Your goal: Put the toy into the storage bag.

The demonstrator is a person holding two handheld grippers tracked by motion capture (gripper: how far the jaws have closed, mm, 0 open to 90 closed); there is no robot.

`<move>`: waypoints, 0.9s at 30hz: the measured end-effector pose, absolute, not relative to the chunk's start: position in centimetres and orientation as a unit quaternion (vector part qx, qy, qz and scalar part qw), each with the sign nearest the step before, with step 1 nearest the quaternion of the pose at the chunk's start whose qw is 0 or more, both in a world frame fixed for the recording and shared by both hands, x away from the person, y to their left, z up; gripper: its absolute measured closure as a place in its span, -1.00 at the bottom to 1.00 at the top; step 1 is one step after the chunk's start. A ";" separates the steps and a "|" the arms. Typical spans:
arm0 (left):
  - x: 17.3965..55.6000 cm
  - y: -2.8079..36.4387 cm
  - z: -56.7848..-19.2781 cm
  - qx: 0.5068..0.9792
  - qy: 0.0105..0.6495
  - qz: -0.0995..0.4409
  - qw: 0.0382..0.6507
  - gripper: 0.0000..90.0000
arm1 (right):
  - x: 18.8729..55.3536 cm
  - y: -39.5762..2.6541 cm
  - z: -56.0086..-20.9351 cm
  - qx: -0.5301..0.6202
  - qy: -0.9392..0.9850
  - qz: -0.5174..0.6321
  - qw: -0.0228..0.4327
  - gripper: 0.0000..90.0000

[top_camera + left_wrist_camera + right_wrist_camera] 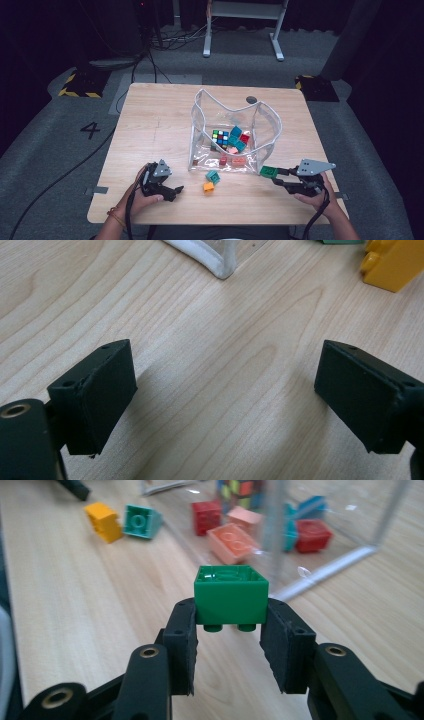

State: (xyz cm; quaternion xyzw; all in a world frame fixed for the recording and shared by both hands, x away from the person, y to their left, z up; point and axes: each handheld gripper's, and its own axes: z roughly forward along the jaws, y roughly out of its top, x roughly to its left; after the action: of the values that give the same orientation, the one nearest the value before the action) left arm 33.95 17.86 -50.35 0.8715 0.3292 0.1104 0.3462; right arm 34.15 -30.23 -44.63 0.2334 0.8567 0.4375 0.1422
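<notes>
The right gripper (230,630) grasps a green brick (230,600) above the bench (150,130), just beside the clear bag (272,125). The left gripper (225,390) rests released. The brick is pinched only at the fingers' tips, so it may slip, or catch on the bag's rim.

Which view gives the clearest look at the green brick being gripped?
The right gripper view: the green brick sits close up, upside down with studs pointing down, clamped between the right gripper. The high view shows it small, held beside the clear bag. The left gripper view looks at bare table between open jaws.
</notes>
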 end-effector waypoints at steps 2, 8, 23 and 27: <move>34.0 17.9 -50.3 0.872 0.328 0.111 0.345 -0.78 | 34.4 -30.8 -44.3 0.245 0.855 0.432 0.151 0.32; 34.0 17.9 -50.3 0.872 0.328 0.112 0.345 -0.78 | 36.0 -32.8 -42.7 0.268 0.847 0.424 0.173 0.32; 34.0 17.9 -50.3 0.872 0.329 0.110 0.346 -0.78 | 41.1 -35.0 -37.2 0.297 0.799 0.468 0.235 0.32; 34.0 17.9 -50.3 0.871 0.329 0.111 0.346 -0.78 | 42.3 -34.9 -35.4 0.297 0.791 0.477 0.243 0.32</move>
State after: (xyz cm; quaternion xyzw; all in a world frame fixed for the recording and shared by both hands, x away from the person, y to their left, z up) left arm 33.96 17.86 -50.34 0.8715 0.3293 0.1108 0.3461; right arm 42.33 -34.88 -35.36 0.2974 0.7908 0.4767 0.2429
